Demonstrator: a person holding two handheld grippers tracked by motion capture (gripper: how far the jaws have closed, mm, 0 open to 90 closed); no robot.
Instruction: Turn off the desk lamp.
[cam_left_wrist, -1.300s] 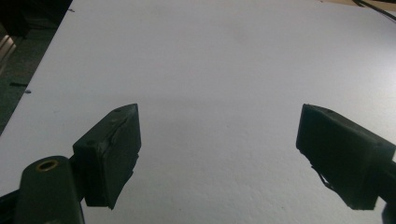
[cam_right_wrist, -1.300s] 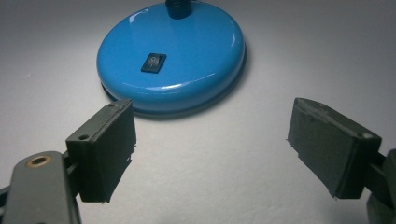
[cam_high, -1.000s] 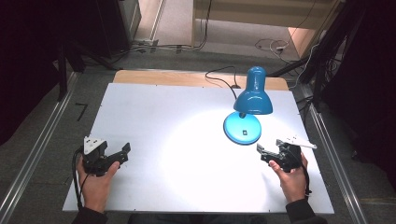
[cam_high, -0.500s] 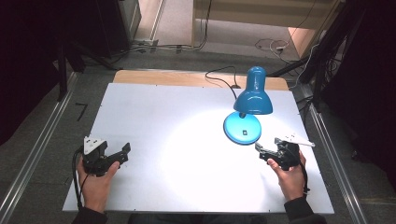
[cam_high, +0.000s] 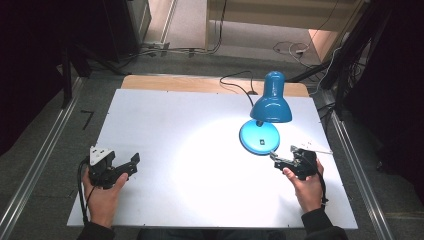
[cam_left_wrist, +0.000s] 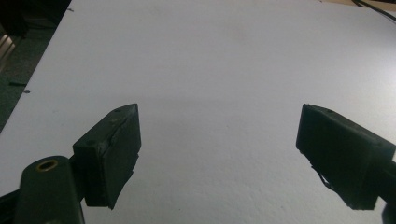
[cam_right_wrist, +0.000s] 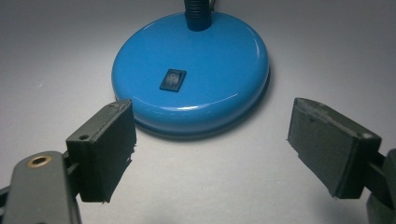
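- The blue desk lamp (cam_high: 265, 120) stood on the right half of the white table (cam_high: 175, 125), near the far edge, its shade tilted down and a bright pool of light falling on the tabletop beside it — so the lamp was lit.
- The right gripper (cam_high: 283, 159) sat just in front of the lamp's round base (cam_right_wrist: 191, 74), its jaws spread wide and holding nothing; the base lay close ahead of them but not between them.
- The black rocker switch (cam_right_wrist: 173, 79) on top of the base was untouched by either jaw — judging from this, the work on the lamp, most likely pressing that switch, was not yet done and only the approach was made.
- The left gripper (cam_high: 127, 167) rested near the table's front left corner, well apart from the lamp, jaws likewise wide open and empty over bare tabletop.
- No brand, label or readable writing showed on the lamp; the switch bore a faint mark too small to read.
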